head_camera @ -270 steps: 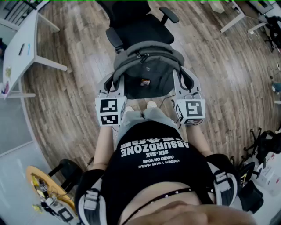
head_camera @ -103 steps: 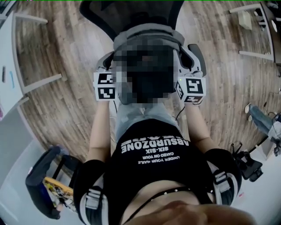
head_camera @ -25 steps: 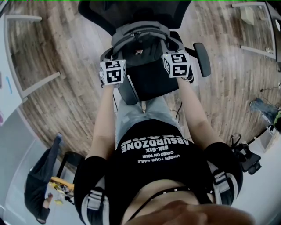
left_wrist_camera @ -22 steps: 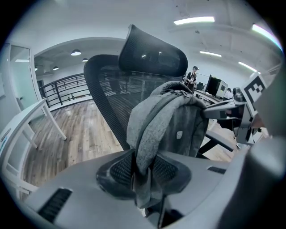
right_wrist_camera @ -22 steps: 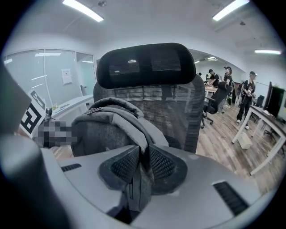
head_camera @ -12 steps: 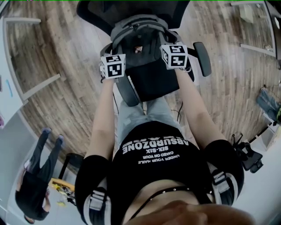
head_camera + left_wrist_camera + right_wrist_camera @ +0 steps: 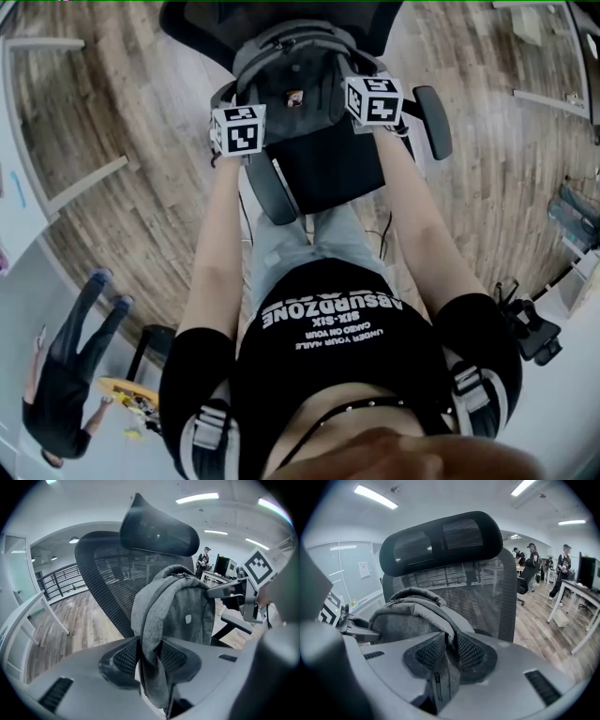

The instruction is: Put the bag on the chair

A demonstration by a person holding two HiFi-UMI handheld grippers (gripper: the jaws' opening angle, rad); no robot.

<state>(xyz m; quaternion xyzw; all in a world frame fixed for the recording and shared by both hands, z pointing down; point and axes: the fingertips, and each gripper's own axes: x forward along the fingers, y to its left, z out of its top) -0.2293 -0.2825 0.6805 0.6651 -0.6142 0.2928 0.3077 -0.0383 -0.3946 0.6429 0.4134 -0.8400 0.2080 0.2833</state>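
Floor: wood planks lay under the office chair point(image 7: 328, 178).
Backpack point(image 7: 298, 70): stood on seat, against far backrest.
Left gripper point(image 7: 149, 658): jaws were opening, strap point(image 7: 151, 620) between.
Right gripper point(image 7: 449, 654): likewise.
Risk: snagged strap could tip backpack toward near edge.

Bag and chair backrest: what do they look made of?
The bag looks like matte grey woven fabric, going by its soft folds and a zipper. The chair backrest looks like black mesh, with a see-through weave. Its frame is probably plastic.
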